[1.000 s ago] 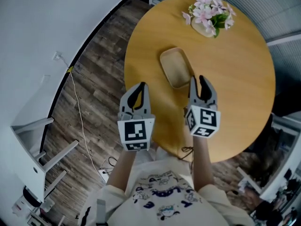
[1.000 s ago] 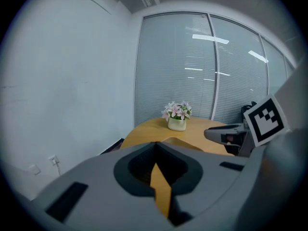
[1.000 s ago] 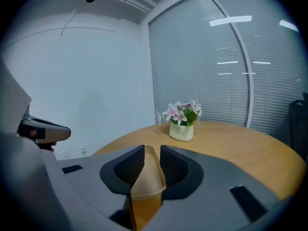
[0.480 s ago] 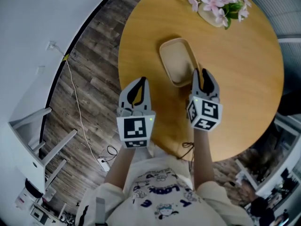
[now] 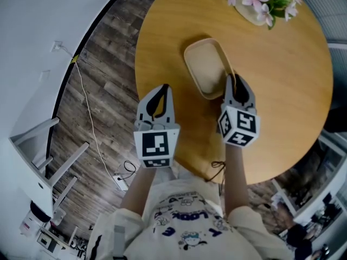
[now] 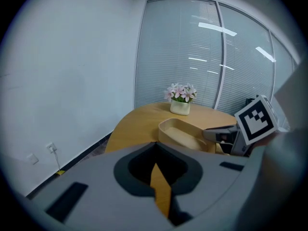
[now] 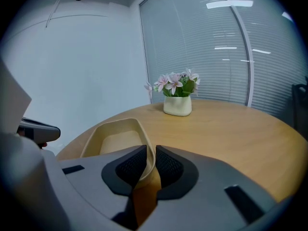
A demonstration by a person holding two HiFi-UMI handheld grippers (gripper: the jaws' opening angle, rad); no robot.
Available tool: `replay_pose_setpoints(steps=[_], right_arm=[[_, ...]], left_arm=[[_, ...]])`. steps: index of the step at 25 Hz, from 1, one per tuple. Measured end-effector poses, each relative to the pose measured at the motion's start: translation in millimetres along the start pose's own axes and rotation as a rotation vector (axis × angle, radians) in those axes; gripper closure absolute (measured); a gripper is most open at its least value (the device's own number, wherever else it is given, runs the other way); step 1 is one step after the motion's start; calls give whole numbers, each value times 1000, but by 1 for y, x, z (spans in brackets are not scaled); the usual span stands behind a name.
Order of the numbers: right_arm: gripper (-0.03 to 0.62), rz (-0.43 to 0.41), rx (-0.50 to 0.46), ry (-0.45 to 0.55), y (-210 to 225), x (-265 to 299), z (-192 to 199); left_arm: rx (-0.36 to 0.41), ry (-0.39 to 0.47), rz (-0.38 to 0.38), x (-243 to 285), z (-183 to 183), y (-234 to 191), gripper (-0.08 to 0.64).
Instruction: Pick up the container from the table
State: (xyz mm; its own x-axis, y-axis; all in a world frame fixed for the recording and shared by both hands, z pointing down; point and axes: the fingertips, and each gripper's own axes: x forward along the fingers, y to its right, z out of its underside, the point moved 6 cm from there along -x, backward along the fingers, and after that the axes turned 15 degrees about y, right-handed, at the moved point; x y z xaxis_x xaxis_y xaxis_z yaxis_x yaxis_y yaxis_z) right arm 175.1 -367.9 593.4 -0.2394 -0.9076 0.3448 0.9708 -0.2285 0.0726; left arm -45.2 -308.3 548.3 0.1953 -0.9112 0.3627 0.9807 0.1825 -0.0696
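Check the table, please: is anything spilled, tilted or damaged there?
Nothing stands out. The container sits flat on the table and looks intact, the flower pot stands upright, and no spill shows. The right gripper is closed on the container's rim.

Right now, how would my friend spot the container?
Find the round wooden table. On it lies the container, a shallow beige tray whose rim the right gripper pinches. Its only neighbour is a pot of pink flowers.
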Motion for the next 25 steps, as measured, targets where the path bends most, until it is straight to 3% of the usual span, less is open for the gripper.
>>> replay_pose_setpoints(steps=[12,25], right_arm=[[561,51,56,8,-5,-9,-5],[566,76,72,164,-39,-61,-69]], left_arm=[[-9,18,-16,-18,-5,-12,557],[4,156,-46,-64,-55,-26,557]])
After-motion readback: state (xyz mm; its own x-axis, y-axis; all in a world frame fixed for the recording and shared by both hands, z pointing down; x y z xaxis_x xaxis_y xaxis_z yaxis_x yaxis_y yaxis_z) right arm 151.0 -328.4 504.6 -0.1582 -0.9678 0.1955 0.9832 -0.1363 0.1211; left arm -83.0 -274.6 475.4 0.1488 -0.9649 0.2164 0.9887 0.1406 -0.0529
